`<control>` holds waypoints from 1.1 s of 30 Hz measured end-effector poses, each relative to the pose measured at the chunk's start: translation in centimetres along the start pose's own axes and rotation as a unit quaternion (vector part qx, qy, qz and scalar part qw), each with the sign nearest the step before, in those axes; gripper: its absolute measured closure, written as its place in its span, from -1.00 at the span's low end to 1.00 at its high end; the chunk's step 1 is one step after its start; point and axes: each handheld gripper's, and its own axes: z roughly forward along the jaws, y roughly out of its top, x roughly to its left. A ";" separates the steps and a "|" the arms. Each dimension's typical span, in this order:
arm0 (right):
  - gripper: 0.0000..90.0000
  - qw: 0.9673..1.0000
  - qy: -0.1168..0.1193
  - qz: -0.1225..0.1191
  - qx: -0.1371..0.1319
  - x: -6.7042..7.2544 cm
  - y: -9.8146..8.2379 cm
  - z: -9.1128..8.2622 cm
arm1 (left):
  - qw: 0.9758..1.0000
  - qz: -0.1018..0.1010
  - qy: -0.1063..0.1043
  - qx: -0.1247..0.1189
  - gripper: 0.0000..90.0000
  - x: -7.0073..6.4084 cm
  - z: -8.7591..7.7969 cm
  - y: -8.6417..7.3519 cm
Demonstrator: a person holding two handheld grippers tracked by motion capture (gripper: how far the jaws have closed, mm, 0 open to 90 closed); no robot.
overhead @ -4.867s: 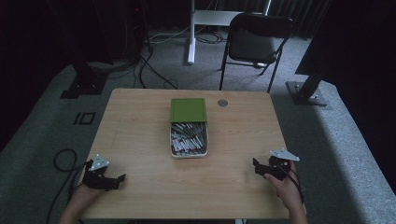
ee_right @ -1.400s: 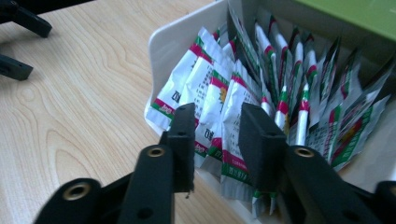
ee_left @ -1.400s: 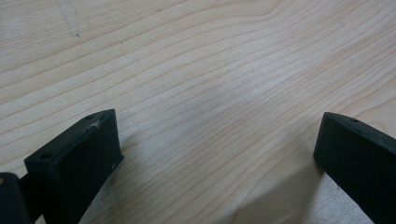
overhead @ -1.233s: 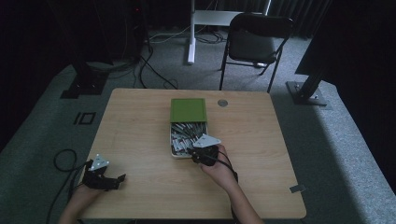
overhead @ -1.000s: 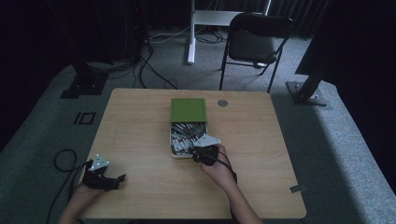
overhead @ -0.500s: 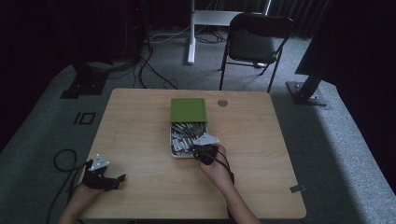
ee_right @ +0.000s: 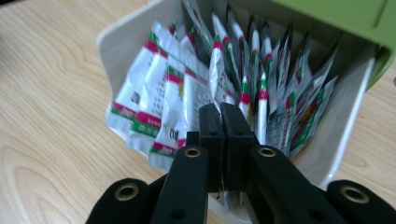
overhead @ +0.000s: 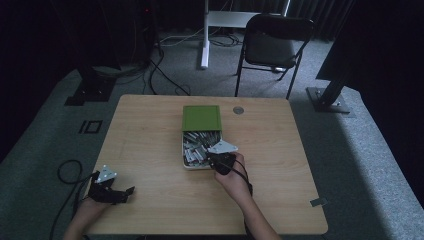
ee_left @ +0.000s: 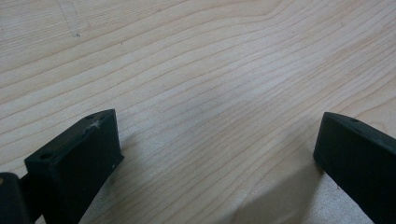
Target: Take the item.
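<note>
A white box [overhead: 185, 163] full of red, green and white sachets [overhead: 195, 147] sits mid-table, with its green lid [overhead: 201, 118] lying over its far half. My right gripper [overhead: 213, 159] is at the box's near right end. In the right gripper view its jaws [ee_right: 220, 109] are pressed together over the sachets [ee_right: 159, 93], and one upright sachet [ee_right: 217, 70] runs down into the tips. The box wall [ee_right: 345, 116] and green lid [ee_right: 336, 14] are close by. My left gripper [overhead: 124, 192] rests at the table's near left corner, wide open [ee_left: 219, 154] over bare wood.
A small round grommet [overhead: 238, 110] sits in the tabletop beyond the box. A folding chair [overhead: 272, 42] stands past the far edge. Cables [overhead: 67, 172] trail on the floor at the left.
My right gripper has come from the table's near right corner to the box and now sits shut among the sachets, nearly still over the last second. The left gripper has not moved.
</note>
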 end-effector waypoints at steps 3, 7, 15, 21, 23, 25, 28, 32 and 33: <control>0.98 1.000 0.017 0.014 -0.014 -0.1 0.4 -0.6 | 1.000 0.002 0.000 0.001 -0.97 0.0 0.0 0.0; 0.98 1.000 0.015 0.011 -0.022 -0.2 0.9 -1.3 | 1.000 0.000 0.000 0.000 -0.97 0.0 0.0 0.0; 0.98 0.999 0.017 0.017 -0.048 -0.5 2.0 -2.8 | 1.000 0.002 0.000 0.000 -0.97 0.0 0.0 0.0; 0.98 0.997 0.012 0.023 -0.074 -1.2 3.1 -4.2 | 1.000 0.001 0.000 0.001 -0.97 0.0 0.0 0.0; 0.98 0.996 0.010 0.029 -0.081 -1.6 3.4 -4.6 | 1.000 0.001 0.000 0.001 -0.97 0.0 0.0 0.0; 0.98 0.996 0.007 0.032 -0.085 -1.8 3.5 -4.9 | 1.000 0.001 0.000 0.001 -0.97 0.0 0.0 0.0; 0.98 0.995 -0.006 0.040 -0.093 -2.9 3.7 -5.7 | 1.000 0.001 0.000 0.001 -0.97 0.0 0.0 0.0; 0.98 0.993 -0.022 0.049 -0.101 -4.0 3.7 -6.5 | 1.000 0.001 0.000 0.001 -0.97 0.0 0.0 0.0; 0.98 0.993 -0.033 0.055 -0.103 -4.7 3.6 -6.9 | 1.000 0.001 0.000 0.001 -0.97 0.0 0.0 0.0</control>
